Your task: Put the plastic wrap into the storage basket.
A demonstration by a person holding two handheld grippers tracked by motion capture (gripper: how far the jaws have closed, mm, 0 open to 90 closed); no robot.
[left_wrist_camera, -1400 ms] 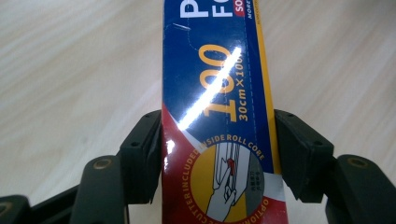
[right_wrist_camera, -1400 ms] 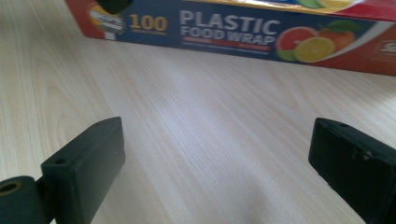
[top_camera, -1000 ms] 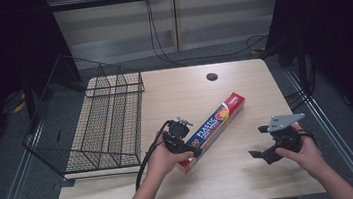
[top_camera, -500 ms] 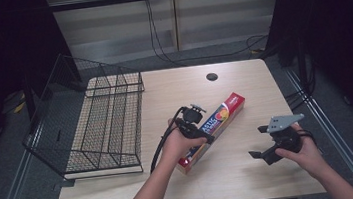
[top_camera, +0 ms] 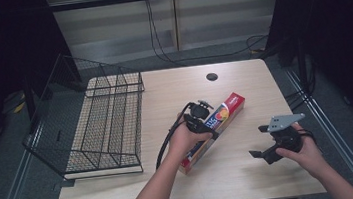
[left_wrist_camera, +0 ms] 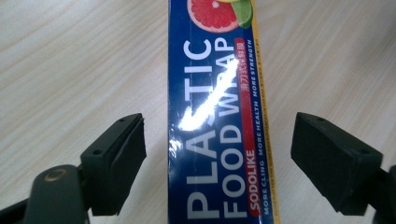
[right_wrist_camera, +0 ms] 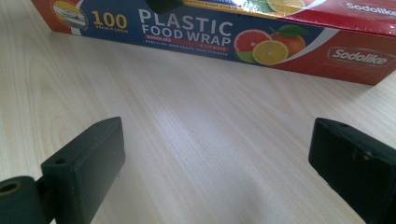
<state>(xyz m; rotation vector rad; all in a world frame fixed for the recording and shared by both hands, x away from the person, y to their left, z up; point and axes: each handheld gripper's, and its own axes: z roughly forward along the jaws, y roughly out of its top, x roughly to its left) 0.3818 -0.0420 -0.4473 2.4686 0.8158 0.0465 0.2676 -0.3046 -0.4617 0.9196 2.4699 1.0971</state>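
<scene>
A long red and blue box of plastic food wrap (top_camera: 229, 105) lies slantwise on the wooden table (top_camera: 173, 87). My left gripper (top_camera: 200, 116) hangs over the box's middle, pointing down at it. In the left gripper view the box (left_wrist_camera: 215, 116) runs between the two pads, with table showing in the gap on each side. The left gripper (left_wrist_camera: 217, 140) is open; its jaws have just been closing around the box without touching it. My right gripper (top_camera: 261, 142) is held to the right of the box, open and empty. Its own view shows the right gripper (right_wrist_camera: 217, 154) facing the box's long side (right_wrist_camera: 224, 35).
A black wire rack (top_camera: 101, 123) stands on the left part of the table, with a larger wire frame behind it. A round cable hole (top_camera: 211, 77) sits near the table's far edge. Bare wood lies between the box and the right gripper.
The left gripper has moved along the box from its near end toward its middle. The box and the right gripper have stayed where they were.
</scene>
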